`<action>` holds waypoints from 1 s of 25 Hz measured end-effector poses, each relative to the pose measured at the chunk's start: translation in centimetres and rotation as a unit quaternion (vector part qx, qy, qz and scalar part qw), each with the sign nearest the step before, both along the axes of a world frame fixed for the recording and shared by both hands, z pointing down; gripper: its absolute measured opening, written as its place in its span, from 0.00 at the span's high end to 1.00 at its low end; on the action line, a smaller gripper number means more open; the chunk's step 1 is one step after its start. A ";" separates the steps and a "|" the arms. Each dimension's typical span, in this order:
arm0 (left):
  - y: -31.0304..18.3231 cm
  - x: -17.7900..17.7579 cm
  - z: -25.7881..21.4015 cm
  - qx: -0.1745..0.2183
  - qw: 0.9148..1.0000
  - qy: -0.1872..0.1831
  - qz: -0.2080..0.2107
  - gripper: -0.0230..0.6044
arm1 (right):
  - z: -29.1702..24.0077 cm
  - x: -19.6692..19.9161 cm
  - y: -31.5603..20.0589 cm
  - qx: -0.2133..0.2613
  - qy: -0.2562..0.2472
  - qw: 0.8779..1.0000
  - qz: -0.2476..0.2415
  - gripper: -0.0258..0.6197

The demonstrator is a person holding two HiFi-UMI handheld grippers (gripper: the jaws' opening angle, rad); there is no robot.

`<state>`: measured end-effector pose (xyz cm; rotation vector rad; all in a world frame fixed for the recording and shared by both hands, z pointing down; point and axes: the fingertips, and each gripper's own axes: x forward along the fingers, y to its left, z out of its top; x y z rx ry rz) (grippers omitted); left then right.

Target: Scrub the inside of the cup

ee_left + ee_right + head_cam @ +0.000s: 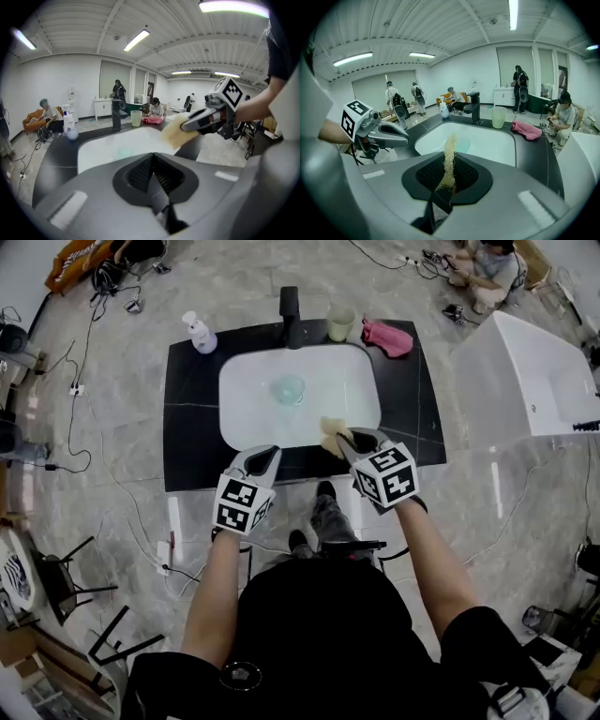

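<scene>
A translucent teal cup (288,388) lies in the white sink basin (246,413); it also shows faintly in the left gripper view (125,151). My right gripper (356,442) hovers over the basin's front right rim, shut on a pale yellow fibrous scrub pad (333,437). That pad (449,159) stands edge-on between the jaws of the right gripper (447,180). My left gripper (265,457) sits over the black counter at the basin's front edge, shut with nothing in it (152,176). Both grippers are well short of the cup.
A black faucet (291,315) stands behind the basin. A soap bottle (200,334) is at the back left, a pale green cup (340,322) and a pink cloth (387,337) at the back right. A white tub (525,381) stands to the right.
</scene>
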<state>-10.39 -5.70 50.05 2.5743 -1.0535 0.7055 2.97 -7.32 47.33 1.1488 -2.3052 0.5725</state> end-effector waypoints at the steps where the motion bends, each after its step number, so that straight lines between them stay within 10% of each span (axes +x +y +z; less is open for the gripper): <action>1: 0.7 -0.2 0.0 0.000 1.000 0.001 0.002 0.96 | -0.2 -0.2 0.8 0.003 0.000 1.000 0.003 0.90; 25: 8.7 -0.4 -0.1 0.000 1.000 0.028 -0.001 0.96 | -1.3 0.3 10.5 0.032 0.009 0.998 0.049 0.90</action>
